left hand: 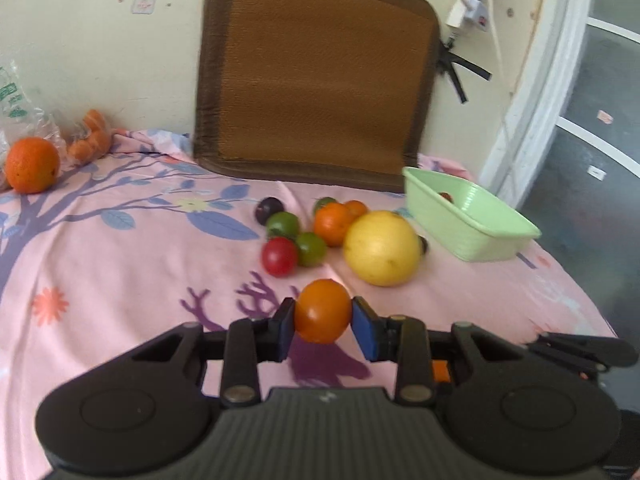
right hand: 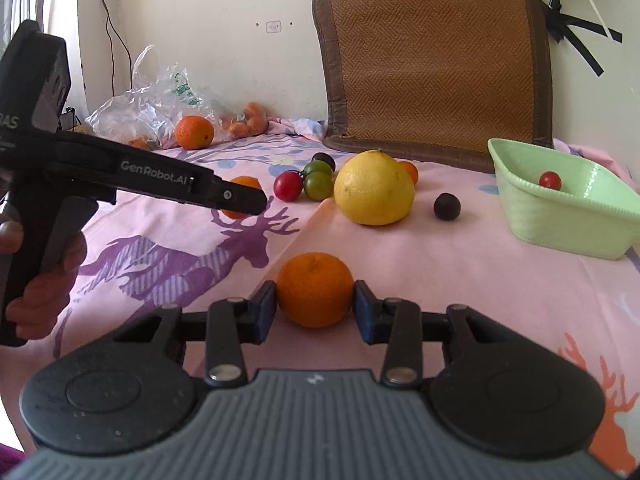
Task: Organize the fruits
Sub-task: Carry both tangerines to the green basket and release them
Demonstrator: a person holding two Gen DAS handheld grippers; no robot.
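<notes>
Each gripper pinches a piece of fruit above a pink patterned cloth.

The left gripper [left hand: 323,316] has its jaws pressed on a small orange tomato [left hand: 323,311], both blue pads touching its sides; the right gripper [right hand: 315,307] pinches a larger orange [right hand: 315,289] the same way. Beyond them a big yellow citrus [right hand: 374,188] lies on the cloth [right hand: 460,280], with a red tomato [right hand: 288,186] and two green tomatoes [right hand: 319,185] clustered just beside it and a dark plum [right hand: 447,207] near its other side. A green basket [right hand: 560,220] stands further to the right (one red tomato [right hand: 550,180] inside). Another orange [right hand: 194,132] rests by a plastic bag [right hand: 152,104] at the wall, well apart from the rest.
</notes>
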